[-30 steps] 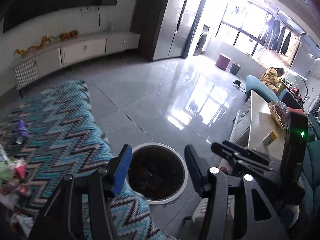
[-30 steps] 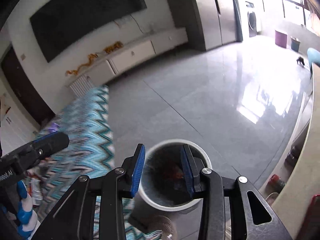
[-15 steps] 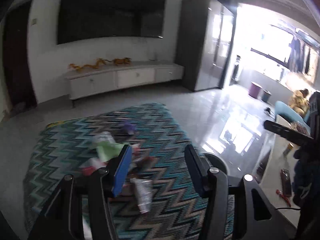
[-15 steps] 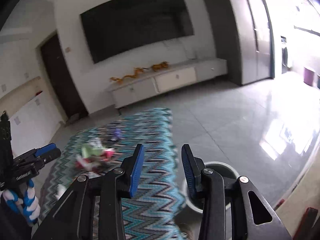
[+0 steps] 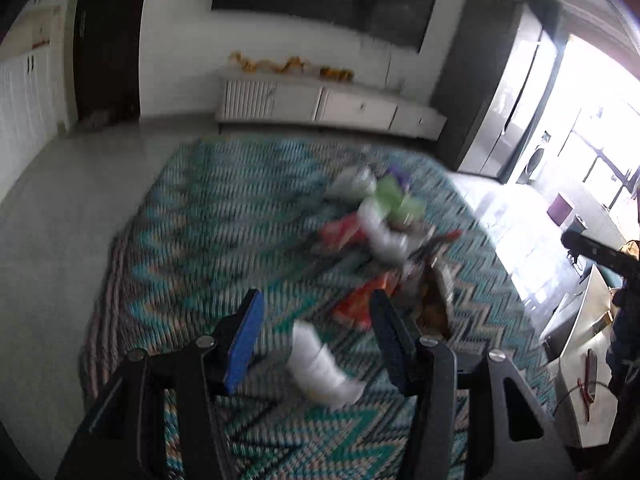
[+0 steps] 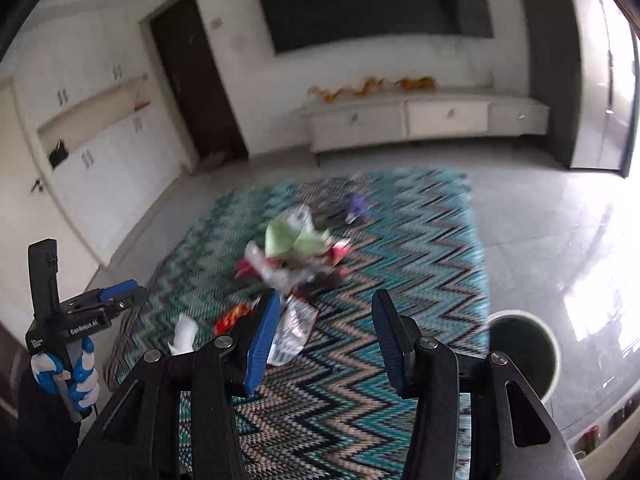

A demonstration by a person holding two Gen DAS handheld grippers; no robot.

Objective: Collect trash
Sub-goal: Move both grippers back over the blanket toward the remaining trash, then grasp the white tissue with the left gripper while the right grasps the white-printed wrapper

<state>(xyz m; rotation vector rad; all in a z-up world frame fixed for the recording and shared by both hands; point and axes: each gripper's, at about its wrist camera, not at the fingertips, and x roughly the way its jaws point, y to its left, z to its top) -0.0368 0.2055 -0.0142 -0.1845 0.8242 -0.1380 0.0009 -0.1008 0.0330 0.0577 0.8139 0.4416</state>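
A heap of trash [image 5: 384,220] lies on the zigzag rug [image 5: 224,224]: green paper, red and orange wrappers, crumpled white pieces. My left gripper [image 5: 316,316] hangs open above the rug with nothing between its fingers; a crumpled white tissue [image 5: 324,368] lies on the rug below it. In the right wrist view the same trash heap [image 6: 296,256] sits mid-rug, a silver wrapper [image 6: 294,326] and a white tissue [image 6: 184,332] nearer. My right gripper [image 6: 324,320] is above the rug, its jaws opening and empty. The white-rimmed bin [image 6: 524,352] stands on the floor at the rug's right edge.
A low white TV cabinet [image 6: 428,120] runs along the far wall under a dark screen. A small purple item [image 6: 356,206] lies on the rug's far side. A gloved hand holds the left gripper [image 6: 86,312] at the left. Glossy tiled floor [image 6: 560,220] surrounds the rug.
Both grippers swung away from the bin toward the trash heap on the rug. The bin left the left wrist view. The right gripper's jaws widened. Both views are motion-blurred.
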